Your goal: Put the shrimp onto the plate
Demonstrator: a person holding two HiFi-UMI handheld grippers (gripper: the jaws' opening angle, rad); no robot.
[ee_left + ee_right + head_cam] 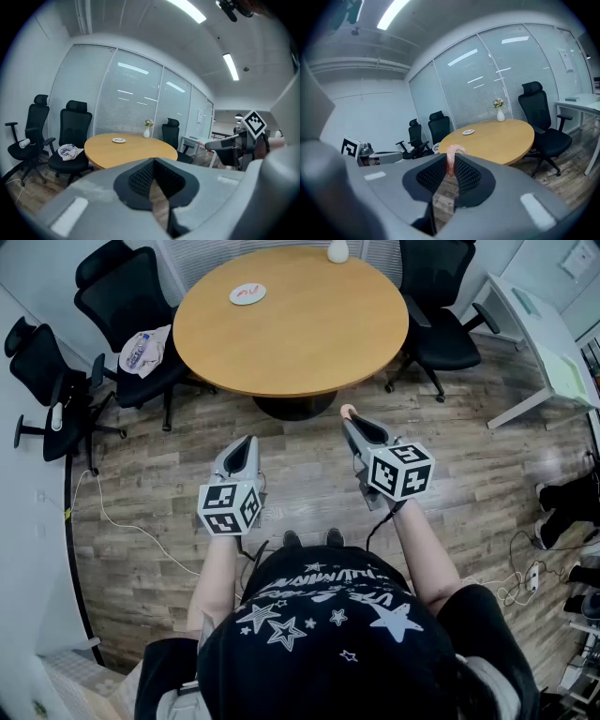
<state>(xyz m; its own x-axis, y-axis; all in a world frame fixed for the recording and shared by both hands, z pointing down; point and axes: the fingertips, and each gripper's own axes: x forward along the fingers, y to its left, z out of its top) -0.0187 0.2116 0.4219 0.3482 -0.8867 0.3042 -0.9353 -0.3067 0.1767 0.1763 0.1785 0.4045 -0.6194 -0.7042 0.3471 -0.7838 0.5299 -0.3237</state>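
A pink shrimp (pixel 452 158) is pinched between the dark pads of my right gripper (pixel 451 163), its curled end poking out above them. In the head view that gripper (pixel 349 418) is held over the floor just short of the round wooden table (pixel 309 343), with the shrimp (pixel 347 411) at its tip. A small white plate (pixel 247 293) lies on the table's far left part, well away from both grippers; it also shows as the plate (pixel 468 132) and plate (pixel 118 139). My left gripper (pixel 247 448) hangs beside the right one, shut with nothing in it (pixel 154 165).
A white vase (pixel 337 250) with flowers stands at the table's far edge. Black office chairs (pixel 131 296) ring the table; one holds a crumpled bag (pixel 145 350). A white desk (pixel 548 343) stands to the right. Cables (pixel 122 521) trail over the wooden floor.
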